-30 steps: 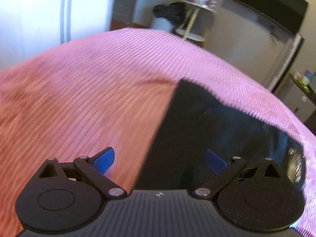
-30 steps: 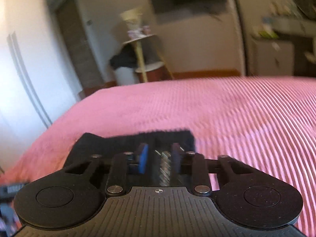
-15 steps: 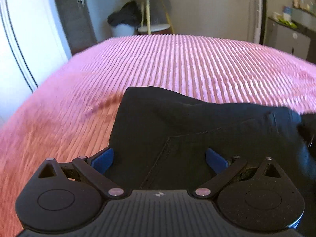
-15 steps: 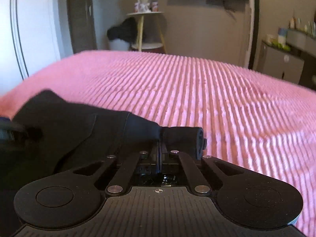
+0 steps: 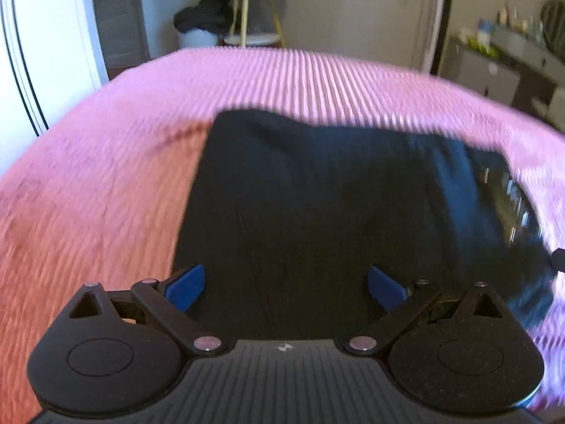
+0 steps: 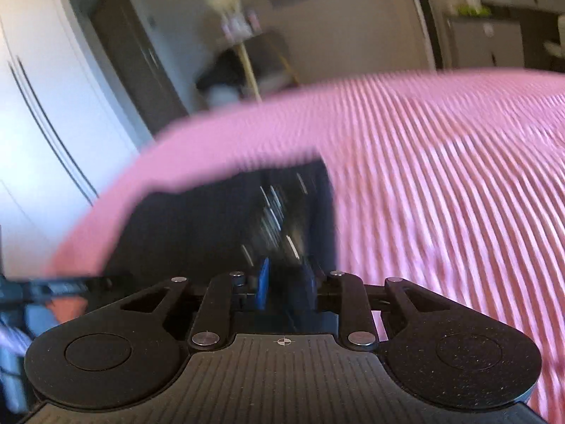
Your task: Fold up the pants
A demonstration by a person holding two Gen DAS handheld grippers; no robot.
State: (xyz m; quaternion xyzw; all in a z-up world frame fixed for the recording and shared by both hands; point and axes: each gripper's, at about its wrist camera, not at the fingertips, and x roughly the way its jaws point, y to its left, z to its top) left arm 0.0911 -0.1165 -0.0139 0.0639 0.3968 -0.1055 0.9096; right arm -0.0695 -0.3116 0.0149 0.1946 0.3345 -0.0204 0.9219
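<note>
Black pants lie folded on the pink ribbed bedspread. My left gripper hangs over their near part, open wide, its blue pads clear of the cloth. In the right wrist view the pants show as a dark blurred patch on the bedspread. My right gripper sits at their right edge, near a shiny blurred streak. Its jaws are opening, with a narrow gap between the blue pads and dark cloth in that gap. The pads no longer press on it.
Past the bed's far edge stand a small round side table and a dark heap on a white bin. A white wardrobe is at the left, a grey cabinet at the right.
Both grippers have dropped toward the pants, and both views are now blurred. The right gripper's pads, pressed together on a fold of cloth half a second ago, have parted. The left gripper stays open.
</note>
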